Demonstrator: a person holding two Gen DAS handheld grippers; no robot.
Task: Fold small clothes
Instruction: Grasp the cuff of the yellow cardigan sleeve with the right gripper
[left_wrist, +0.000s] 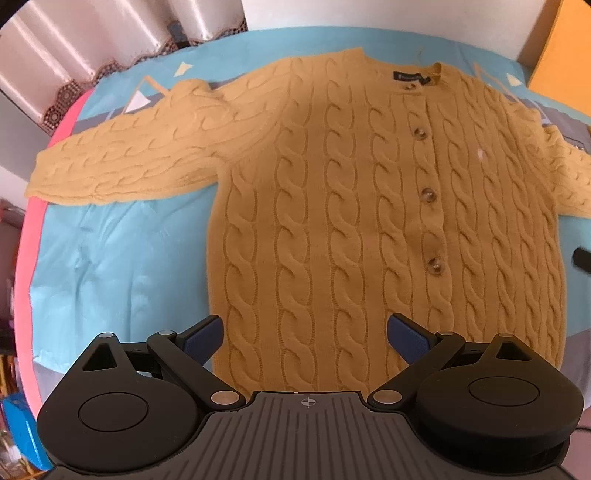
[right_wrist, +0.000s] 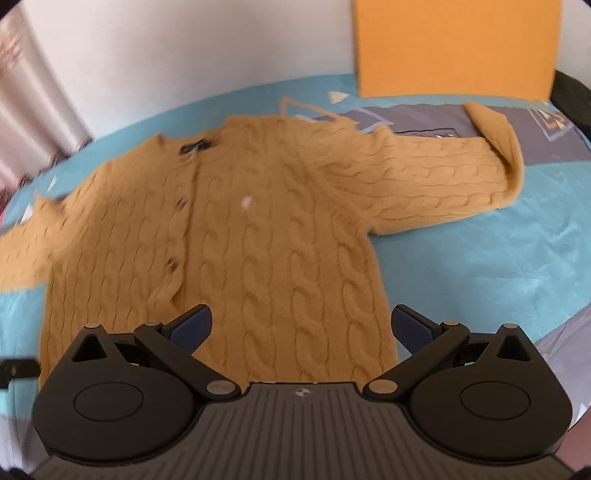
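A mustard cable-knit cardigan (left_wrist: 332, 206) lies flat and buttoned on a blue bedsheet (left_wrist: 118, 258), neck away from me, both sleeves spread out. My left gripper (left_wrist: 306, 338) is open and empty, just above the hem's left half. In the right wrist view the cardigan (right_wrist: 258, 240) shows slightly blurred, its right sleeve (right_wrist: 443, 184) stretched right with the cuff turned up. My right gripper (right_wrist: 301, 326) is open and empty over the hem's right half. A dark tip of the right gripper (left_wrist: 581, 258) shows at the left view's right edge.
The bed's pink edge (left_wrist: 26, 258) runs along the left. White curtains (left_wrist: 92, 44) hang behind on the left. An orange board (right_wrist: 454, 48) leans on the wall at the back right. Bare sheet (right_wrist: 480, 277) lies on both sides of the cardigan.
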